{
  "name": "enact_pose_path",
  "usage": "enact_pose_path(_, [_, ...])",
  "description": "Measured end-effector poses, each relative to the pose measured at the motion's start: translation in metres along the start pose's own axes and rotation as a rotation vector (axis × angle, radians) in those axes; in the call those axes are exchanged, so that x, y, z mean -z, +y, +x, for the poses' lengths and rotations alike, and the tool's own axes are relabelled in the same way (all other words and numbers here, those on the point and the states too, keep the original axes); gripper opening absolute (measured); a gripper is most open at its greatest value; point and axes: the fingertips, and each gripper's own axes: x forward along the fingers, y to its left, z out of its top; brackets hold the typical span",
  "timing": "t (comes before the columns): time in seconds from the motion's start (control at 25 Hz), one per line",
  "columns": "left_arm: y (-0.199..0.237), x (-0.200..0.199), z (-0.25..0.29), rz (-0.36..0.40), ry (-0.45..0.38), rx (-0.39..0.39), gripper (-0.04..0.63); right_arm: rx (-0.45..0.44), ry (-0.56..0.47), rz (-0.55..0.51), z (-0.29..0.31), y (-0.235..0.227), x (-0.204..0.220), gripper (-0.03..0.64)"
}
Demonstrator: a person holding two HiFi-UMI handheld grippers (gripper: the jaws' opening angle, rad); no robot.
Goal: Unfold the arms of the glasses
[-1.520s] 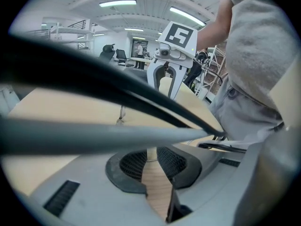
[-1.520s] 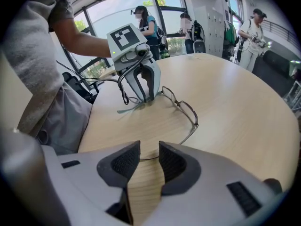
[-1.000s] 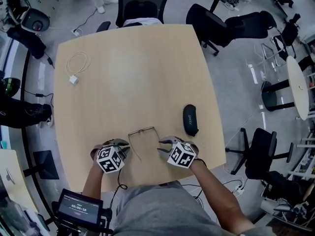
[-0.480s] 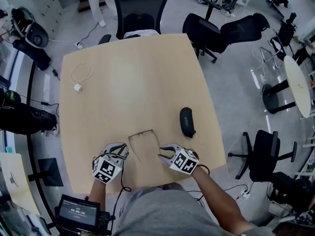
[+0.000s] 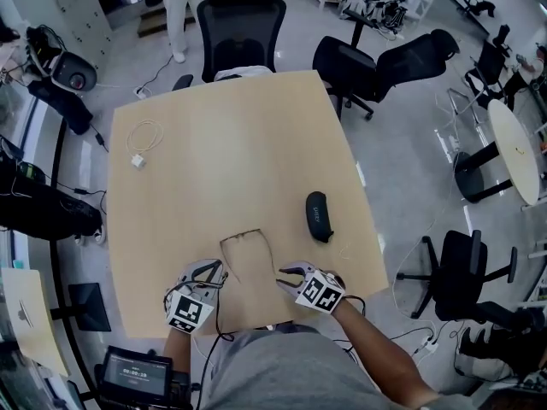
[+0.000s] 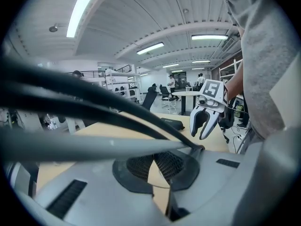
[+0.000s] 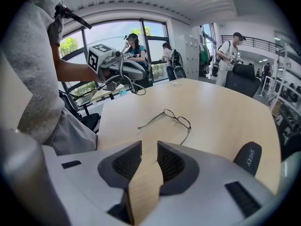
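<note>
Nearest the person, the left gripper (image 6: 155, 154) has its fingertips pinched together on nothing. The right gripper (image 7: 148, 146) has jaws closing, with only bare wood between them. Just beyond and between both, the glasses (image 5: 246, 250) lie arms spread on the pale wooden table (image 5: 231, 143). Farther right sits a black case (image 5: 318, 216), far left a coiled white cable (image 5: 145, 137). Black office chairs (image 5: 242, 24) stand past the far edge.

Looking past the right gripper (image 7: 149, 149), fingers (image 7: 126, 166) closing empty, toward glasses (image 7: 178, 119) spread-armed on table (image 7: 221, 102), black case (image 7: 248, 158) near.
</note>
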Motion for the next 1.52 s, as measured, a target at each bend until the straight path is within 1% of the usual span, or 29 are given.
enact_pose_path(0.16, [-0.006, -0.011, 0.001, 0.003, -0.029, -0.010, 0.008, 0.017, -0.001, 0.012, -0.008, -0.002, 0.005, 0.098])
enact_pose_path(0.32, [-0.003, -0.026, -0.002, 0.012, -0.055, -0.038, 0.008, 0.026, -0.003, 0.029, -0.012, -0.004, 0.008, 0.082])
enact_pose_path(0.4, [0.001, -0.033, -0.005, 0.014, -0.068, -0.060, 0.008, 0.037, -0.023, 0.041, -0.015, -0.006, 0.005, 0.054])
enact_pose_path(0.48, [0.007, -0.038, -0.009, 0.006, -0.085, -0.085, 0.008, 0.060, -0.065, 0.056, -0.020, -0.011, -0.004, 0.016])
enact_pose_path(0.52, [0.010, -0.039, -0.010, -0.002, -0.094, -0.098, 0.008, 0.075, -0.088, 0.067, -0.023, -0.015, -0.010, 0.008])
enact_pose_path(0.64, [0.018, -0.042, -0.014, -0.031, -0.116, -0.123, 0.008, 0.110, -0.131, 0.095, -0.034, -0.025, -0.025, 0.008])
enact_pose_path(0.8, [0.024, -0.048, -0.015, -0.055, -0.136, -0.133, 0.008, 0.106, -0.172, 0.076, -0.043, -0.031, -0.039, 0.008])
enact_pose_path(1.0, [0.028, -0.057, -0.018, -0.042, -0.150, -0.133, 0.008, 0.096, -0.219, 0.086, -0.052, -0.033, -0.058, 0.008])
enact_pose_path(1.28, [0.027, -0.068, -0.034, -0.027, -0.170, -0.157, 0.008, 0.131, -0.271, 0.080, -0.073, -0.029, -0.078, 0.008])
enact_pose_path(1.52, [0.015, -0.073, -0.043, -0.025, -0.177, -0.168, 0.008, 0.147, -0.309, 0.066, -0.094, -0.022, -0.091, 0.008])
